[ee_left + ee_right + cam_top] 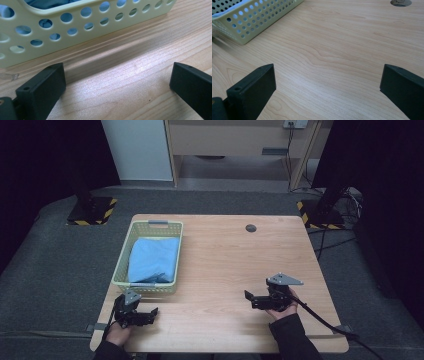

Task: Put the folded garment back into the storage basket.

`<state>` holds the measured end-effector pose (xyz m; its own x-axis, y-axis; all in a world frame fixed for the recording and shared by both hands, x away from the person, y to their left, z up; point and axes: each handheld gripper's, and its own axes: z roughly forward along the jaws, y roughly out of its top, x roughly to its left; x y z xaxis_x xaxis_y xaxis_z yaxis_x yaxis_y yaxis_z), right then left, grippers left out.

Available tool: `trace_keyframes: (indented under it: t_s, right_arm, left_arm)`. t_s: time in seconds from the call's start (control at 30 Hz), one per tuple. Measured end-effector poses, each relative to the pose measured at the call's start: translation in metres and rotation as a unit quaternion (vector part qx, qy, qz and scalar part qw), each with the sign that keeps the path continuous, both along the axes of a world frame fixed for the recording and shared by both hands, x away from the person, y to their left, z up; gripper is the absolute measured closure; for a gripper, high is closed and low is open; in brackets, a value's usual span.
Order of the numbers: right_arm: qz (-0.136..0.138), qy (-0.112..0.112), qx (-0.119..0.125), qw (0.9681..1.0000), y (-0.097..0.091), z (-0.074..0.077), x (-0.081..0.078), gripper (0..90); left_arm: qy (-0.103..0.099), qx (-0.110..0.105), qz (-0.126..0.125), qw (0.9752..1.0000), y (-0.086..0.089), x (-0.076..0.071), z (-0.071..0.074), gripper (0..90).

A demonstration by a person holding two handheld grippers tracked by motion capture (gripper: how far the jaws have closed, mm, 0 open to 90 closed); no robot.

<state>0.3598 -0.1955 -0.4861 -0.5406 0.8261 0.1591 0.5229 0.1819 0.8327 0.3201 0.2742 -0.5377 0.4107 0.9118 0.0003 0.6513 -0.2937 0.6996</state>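
Nearest in the high view, two hands rest at the near edge of the table (225,255): the left claw (150,312) by the near left corner, the right claw (248,296) toward the near right, both with jaws spread and holding nothing. Just beyond the left claw, a pale yellow basket (120,265) stands along the table's left edge, and a folded blue cloth (154,259) lies inside it. From the left gripper view, the black jaws stand wide apart over bare wood, with the basket's perforated wall (75,27) just ahead and blue showing through the holes. From the right gripper view, the jaws are likewise apart, the basket (254,22) well off toward the far left. That cloth is probably light, soft and limp, sure to sag; pinching a top fold or gathered edge looks best.
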Motion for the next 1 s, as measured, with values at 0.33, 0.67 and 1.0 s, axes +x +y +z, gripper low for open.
trace_keyframes:
  t_s: [0.33,0.67,1.0]
  right_arm:
    - [-0.012,-0.002,-0.004,0.9999,-0.011,-0.003,0.002,0.5]
    - [-0.023,-0.007,-0.005,0.9997,-0.026,-0.009,0.002,0.5]
    - [-0.035,-0.002,-0.010,0.9993,-0.038,-0.012,0.002,0.5]
  left_arm:
    - [0.000,0.000,0.000,1.0000,0.000,0.000,0.000,0.0]
    - [0.000,0.000,0.000,1.0000,0.000,0.000,0.000,0.0]
    - [0.000,0.000,0.000,1.0000,0.000,0.000,0.000,0.0]
